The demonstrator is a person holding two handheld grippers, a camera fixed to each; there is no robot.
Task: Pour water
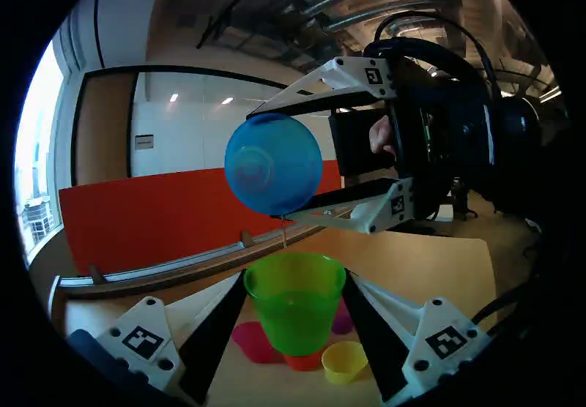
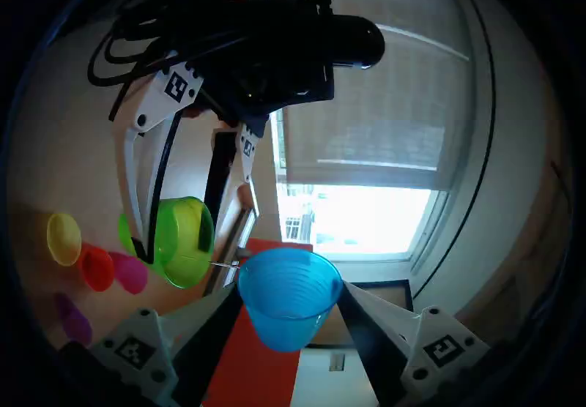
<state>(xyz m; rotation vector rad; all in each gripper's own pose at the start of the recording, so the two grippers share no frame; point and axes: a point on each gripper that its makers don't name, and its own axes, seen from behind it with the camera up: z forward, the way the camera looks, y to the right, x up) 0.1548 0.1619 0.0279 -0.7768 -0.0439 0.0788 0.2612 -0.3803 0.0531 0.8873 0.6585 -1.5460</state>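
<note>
- We work above a wooden table (image 1: 432, 260)
- Our left gripper (image 1: 294, 282) clasps the green cup (image 1: 297, 312) upright, both fingers pressing its sides
- Our right gripper (image 2: 289, 291) is clenched on the blue cup (image 2: 289, 310), tipped sideways just above the green one
- Small coloured cups (image 1: 344, 361) sit on the table below
- A thin water stream (image 1: 283, 235) falls into the green cup; we judge a slow tilt, lip centred over the rim, avoids spills

Tipped blue cup (image 1: 272, 162) above upright green cup (image 1: 295, 312), thin water stream (image 1: 282, 236) falling between
</note>
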